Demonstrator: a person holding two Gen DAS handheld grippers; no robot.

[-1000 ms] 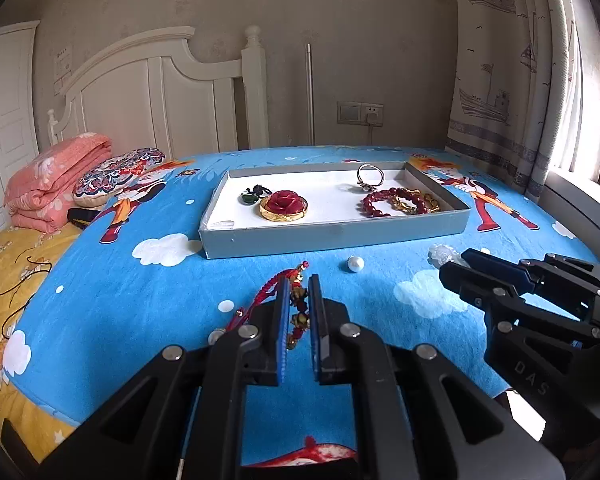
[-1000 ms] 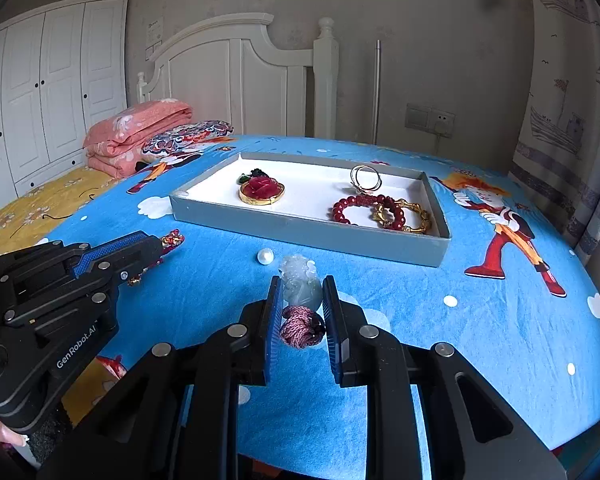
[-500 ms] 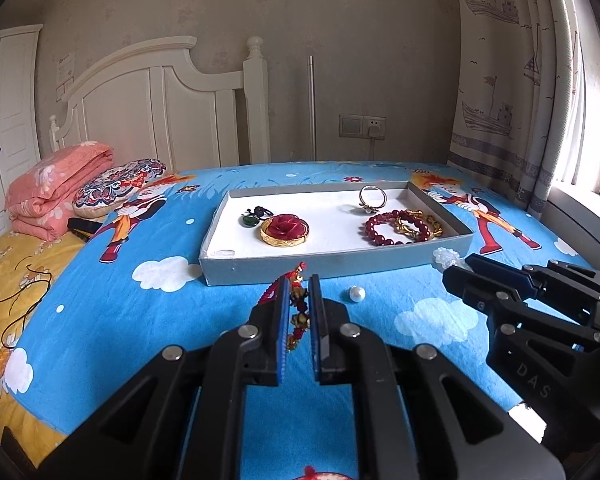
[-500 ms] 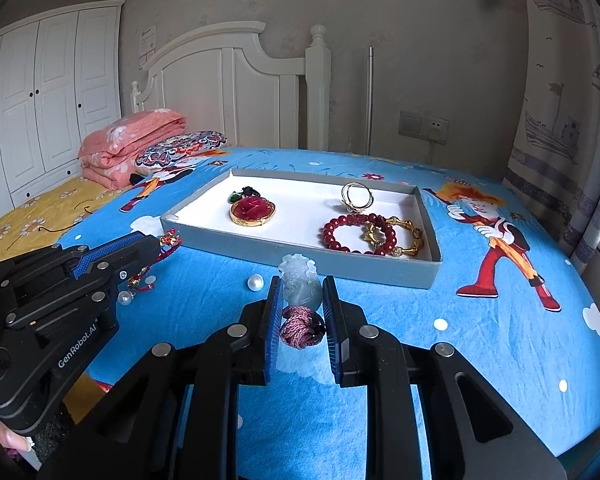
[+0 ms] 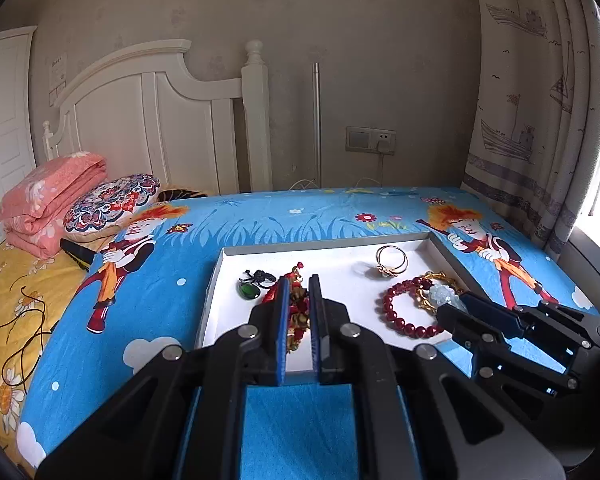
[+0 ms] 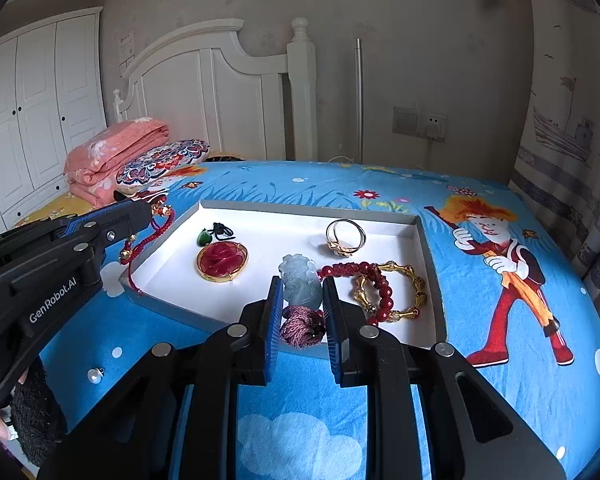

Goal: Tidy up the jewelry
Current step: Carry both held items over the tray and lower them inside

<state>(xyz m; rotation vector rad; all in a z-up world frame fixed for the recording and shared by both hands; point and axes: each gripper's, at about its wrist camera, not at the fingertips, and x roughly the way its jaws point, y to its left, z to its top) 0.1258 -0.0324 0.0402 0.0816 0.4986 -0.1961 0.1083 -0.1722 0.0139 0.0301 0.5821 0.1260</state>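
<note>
A grey tray with a white floor [image 5: 340, 276] [image 6: 276, 236] lies on the blue bedspread. My left gripper [image 5: 299, 300] [image 6: 140, 212] is shut on a red cord bracelet with gold beads [image 5: 296, 308] [image 6: 148, 236], held over the tray's left side. My right gripper [image 6: 302, 300] [image 5: 452, 312] is shut on a pale jade pendant with a purple cord [image 6: 300, 284] [image 5: 440, 296], held over the tray's near right part. In the tray lie a red rose brooch [image 6: 222, 260], a green pendant [image 5: 246, 290], gold rings [image 5: 392, 260], a red bead bracelet [image 5: 404, 312] and a gold bracelet [image 6: 392, 292].
A loose pearl [image 6: 94, 376] lies on the bedspread in front of the tray's left end. A pink folded blanket [image 5: 48, 204] and a patterned pillow [image 5: 112, 204] sit at the far left by the white headboard. Curtains [image 5: 540, 100] hang on the right.
Both grippers have moved forward from the bedspread to over the tray, each still holding its piece. The tray now looks much closer in both views.
</note>
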